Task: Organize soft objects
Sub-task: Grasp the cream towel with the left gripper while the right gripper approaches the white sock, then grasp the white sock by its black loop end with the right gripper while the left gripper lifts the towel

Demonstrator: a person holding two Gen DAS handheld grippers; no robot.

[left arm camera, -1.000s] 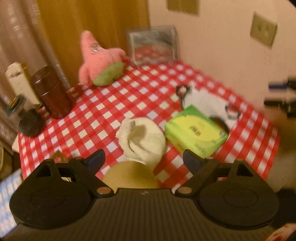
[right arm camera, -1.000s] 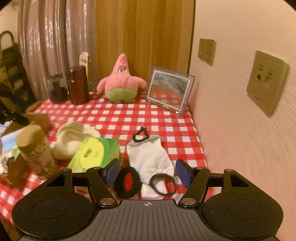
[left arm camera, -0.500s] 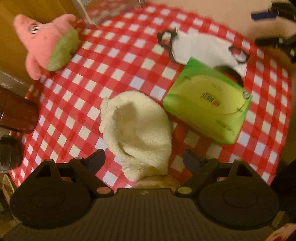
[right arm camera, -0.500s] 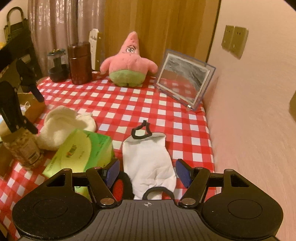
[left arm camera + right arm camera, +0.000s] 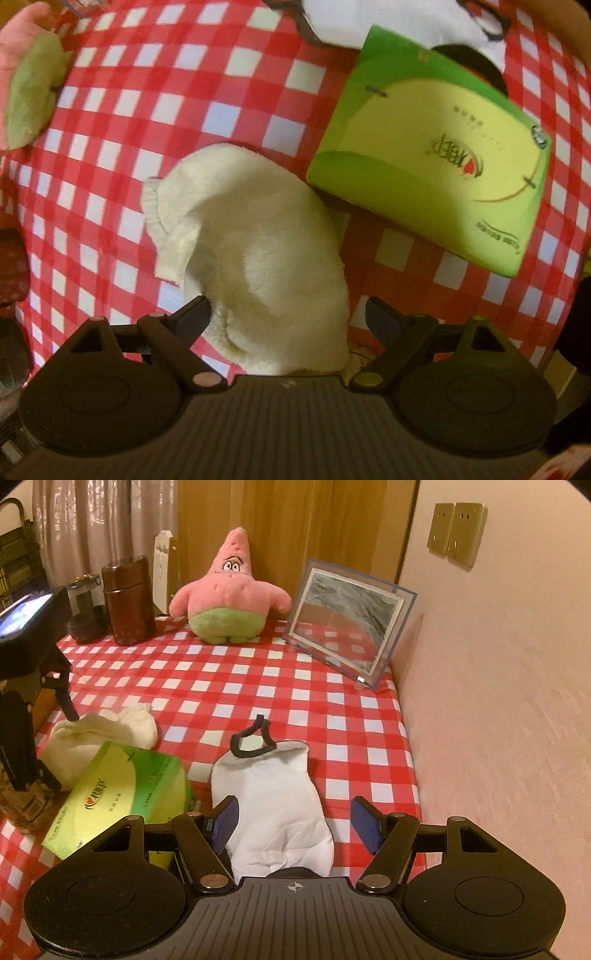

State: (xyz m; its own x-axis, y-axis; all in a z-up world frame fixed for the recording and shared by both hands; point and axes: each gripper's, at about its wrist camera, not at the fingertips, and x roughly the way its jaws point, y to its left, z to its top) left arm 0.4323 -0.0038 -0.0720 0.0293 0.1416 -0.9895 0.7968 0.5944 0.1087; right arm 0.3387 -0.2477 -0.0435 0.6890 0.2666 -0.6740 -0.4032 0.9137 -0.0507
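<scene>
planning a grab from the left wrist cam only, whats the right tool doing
Observer: The right tool is open, with the near end of the white cloth piece with black loops lying flat between its fingers.
Operator: is the pink plush standing or tipped over
Observer: The pink star plush sits upright at the back of the checked table, next to a tilted picture frame.
Operator: whats on its other side
Observer: A brown canister stands there, in front of the curtain.
</scene>
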